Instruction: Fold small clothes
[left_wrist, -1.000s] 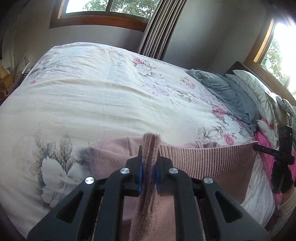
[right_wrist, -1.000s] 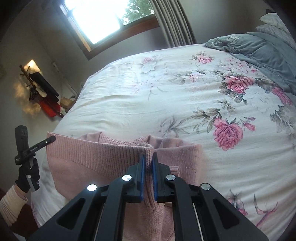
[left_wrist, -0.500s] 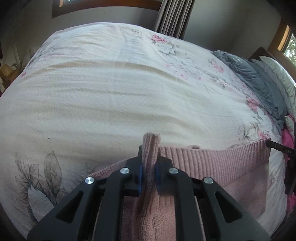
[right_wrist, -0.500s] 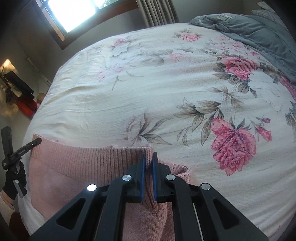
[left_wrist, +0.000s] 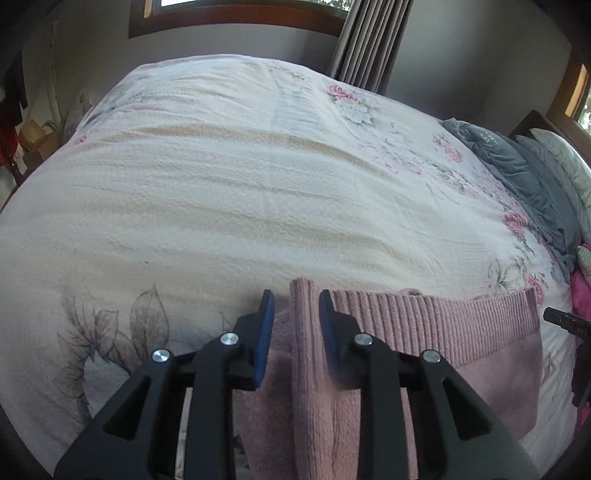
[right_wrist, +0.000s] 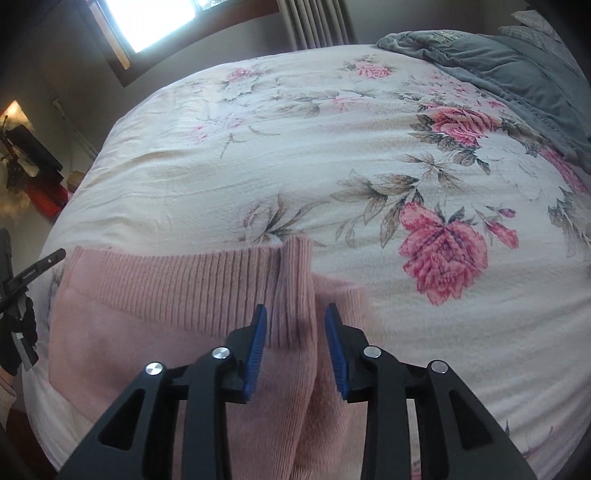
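Left gripper (left_wrist: 293, 314): jaws parted, blue-lined pads standing clear on either side of a raised pleat of the pink knitted garment with ribbed hem (left_wrist: 424, 317); nothing is clamped. Right gripper (right_wrist: 295, 328): jaws likewise spread, with a second hem pleat standing between them, and no contact with the pads can be confirmed. The garment lies at the near edge of the bed with white rose-print quilt (left_wrist: 258, 184), its ribbed hem running across from one gripper to the other, and the body of the knit trailing back under both tools toward the near edge. Part of it appears to overhang that edge, though the frames do not show how much. Beyond the hem the quilt surface is bare up to the grey crumpled blanket (right_wrist: 517, 70) at the far right corner, near the pillows; a dark curtain (left_wrist: 369, 40) and wooden window frame stand behind the far edge. Assessment: both hem corners appear released, so the layout step is judged complete or nearly so. Risks: the two upright pleats may settle as creases and skew any later fold; weight hanging over the near edge could drag the knit off the bed; a pad catching the loose ribbing on withdrawal would pull the hem out of line.
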